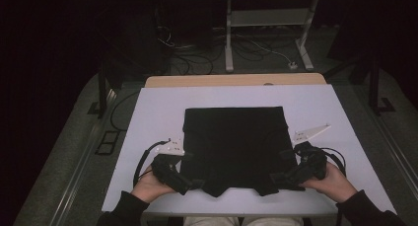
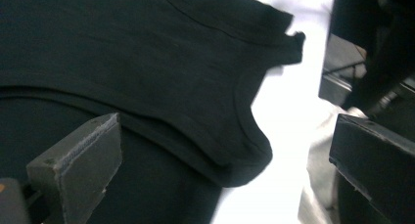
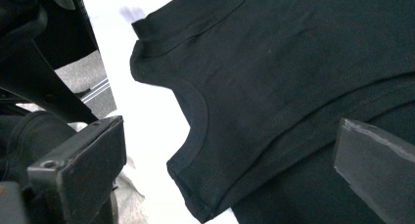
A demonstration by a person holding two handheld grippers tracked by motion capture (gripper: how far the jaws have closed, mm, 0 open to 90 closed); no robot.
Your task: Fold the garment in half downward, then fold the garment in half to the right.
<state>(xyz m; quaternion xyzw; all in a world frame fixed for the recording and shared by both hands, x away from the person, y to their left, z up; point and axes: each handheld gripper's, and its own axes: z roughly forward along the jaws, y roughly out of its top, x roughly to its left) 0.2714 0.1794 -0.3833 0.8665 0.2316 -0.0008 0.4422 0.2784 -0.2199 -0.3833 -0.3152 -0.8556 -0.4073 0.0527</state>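
A black garment (image 1: 234, 142) lies folded flat on the white tabletop (image 1: 148, 132), its curved neckline at the near edge. My left gripper (image 1: 192, 182) sits at the garment's near left corner, held by a hand. Its jaws stand wide open over the fabric (image 2: 147, 62), with the hemmed neckline edge between them (image 2: 225, 165). My right gripper (image 1: 277, 179) is at the near right corner, also open. Between its jaws (image 3: 227, 165) lie the garment's neckline curve and layered hems (image 3: 303, 62). Neither gripper pinches the cloth.
The table's near edge (image 1: 246, 207) runs just below the garment and both hands. A wooden strip (image 1: 231, 80) borders the far side. Cables (image 1: 197, 58) and a white frame leg (image 1: 229, 38) stand on the dark floor beyond.
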